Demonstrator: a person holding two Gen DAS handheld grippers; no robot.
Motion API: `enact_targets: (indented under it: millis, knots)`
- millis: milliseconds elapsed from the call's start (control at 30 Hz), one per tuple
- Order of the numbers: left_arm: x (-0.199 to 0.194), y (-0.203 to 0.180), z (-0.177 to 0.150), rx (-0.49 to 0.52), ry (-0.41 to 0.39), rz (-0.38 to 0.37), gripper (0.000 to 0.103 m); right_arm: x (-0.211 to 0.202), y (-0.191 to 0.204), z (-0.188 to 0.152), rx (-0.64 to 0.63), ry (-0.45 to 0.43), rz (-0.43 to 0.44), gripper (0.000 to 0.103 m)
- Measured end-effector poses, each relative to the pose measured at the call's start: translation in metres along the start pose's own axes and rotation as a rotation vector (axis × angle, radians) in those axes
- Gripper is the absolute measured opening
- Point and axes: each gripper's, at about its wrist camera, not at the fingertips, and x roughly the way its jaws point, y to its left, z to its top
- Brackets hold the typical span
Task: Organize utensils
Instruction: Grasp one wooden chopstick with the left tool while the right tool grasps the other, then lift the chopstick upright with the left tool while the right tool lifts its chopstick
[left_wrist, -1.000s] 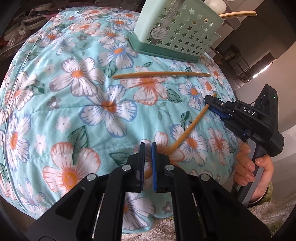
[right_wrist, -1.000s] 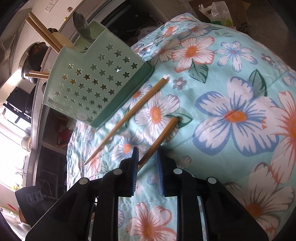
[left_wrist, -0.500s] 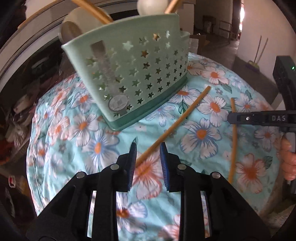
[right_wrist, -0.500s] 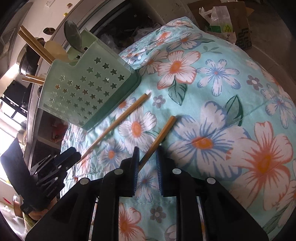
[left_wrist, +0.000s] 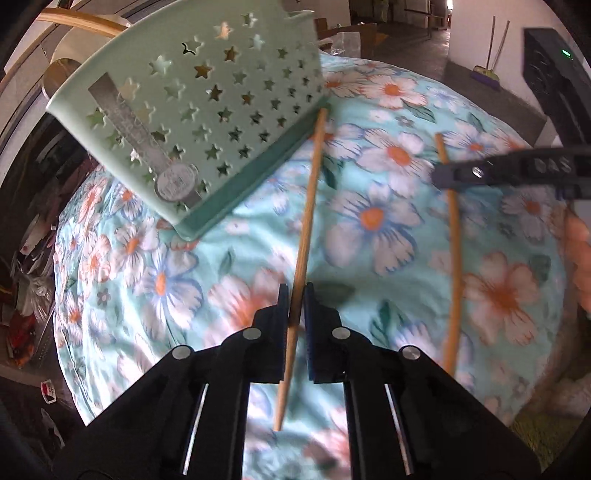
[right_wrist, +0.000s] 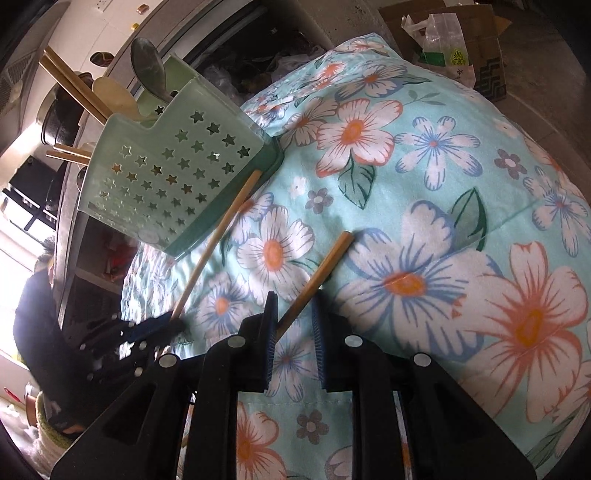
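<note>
**Two Grippers Straddling Chopsticks Beside Star-Cut Holder**

While the mint-green utensil holder (left_wrist: 207, 122) is sitting tilted on the floral quilt (left_wrist: 369, 221), the left wrist view is showing the left gripper (left_wrist: 294, 299) bracketing a wooden chopstick (left_wrist: 306, 229). Its fingers are standing only narrowly apart, one on each side of the stick, with slim gaps still showing, so it is straddling the stick rather than clamping it. The chopstick's far end is touching the holder's dark green base, and its near end is running back under the gripper body. To the right, a second chopstick (left_wrist: 452, 236) is lying on the quilt, well apart from the first, with the right gripper's dark tip (left_wrist: 480, 171) crossing its upper part.

In the right wrist view, the right gripper (right_wrist: 293, 314) is standing wider open, its fingers on either side of the near chopstick (right_wrist: 317, 273), which is lying loose on the floral quilt (right_wrist: 443, 184) closer to the left finger and not squeezed. Further left, the other chopstick (right_wrist: 218, 240) is slanting from the base of the utensil holder (right_wrist: 166, 184) down to the left gripper (right_wrist: 155, 328), whose tips are blurred here. Spoons (right_wrist: 147, 70) and more chopsticks (right_wrist: 70, 85) are poking out of the holder's top.
</note>
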Motion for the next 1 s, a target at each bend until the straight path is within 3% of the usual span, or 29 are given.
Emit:
enact_targets:
  millis: [133, 333, 533, 567, 600, 767, 1000]
  knots:
    - [-0.013, -0.004, -0.023, -0.056, 0.047, -0.034, 0.004, -0.001, 0.002, -0.002, -0.012, 0.018, 0.009, 0.018]
    - [-0.024, 0.005, -0.066, -0.242, 0.143, -0.132, 0.005, -0.001, 0.007, -0.013, -0.022, 0.092, 0.056, 0.018]
    - [-0.037, 0.022, -0.076, -0.363, 0.116, -0.200, 0.006, 0.002, 0.018, -0.023, -0.066, 0.124, 0.049, 0.019]
    - [-0.041, 0.030, -0.077, -0.372, 0.104, -0.206, 0.010, 0.002, 0.018, -0.023, -0.065, 0.128, 0.051, 0.019]
    - [-0.042, 0.034, -0.072, -0.380, 0.092, -0.206, 0.015, 0.002, 0.017, -0.021, -0.060, 0.130, 0.055, 0.019]
    - [-0.039, 0.046, -0.038, -0.377, 0.020, -0.171, 0.017, 0.004, 0.011, -0.015, -0.015, 0.127, 0.063, 0.019]
    - [-0.002, 0.047, 0.009, -0.358, 0.004, -0.134, 0.018, 0.009, -0.001, -0.005, 0.068, 0.126, 0.099, 0.019]
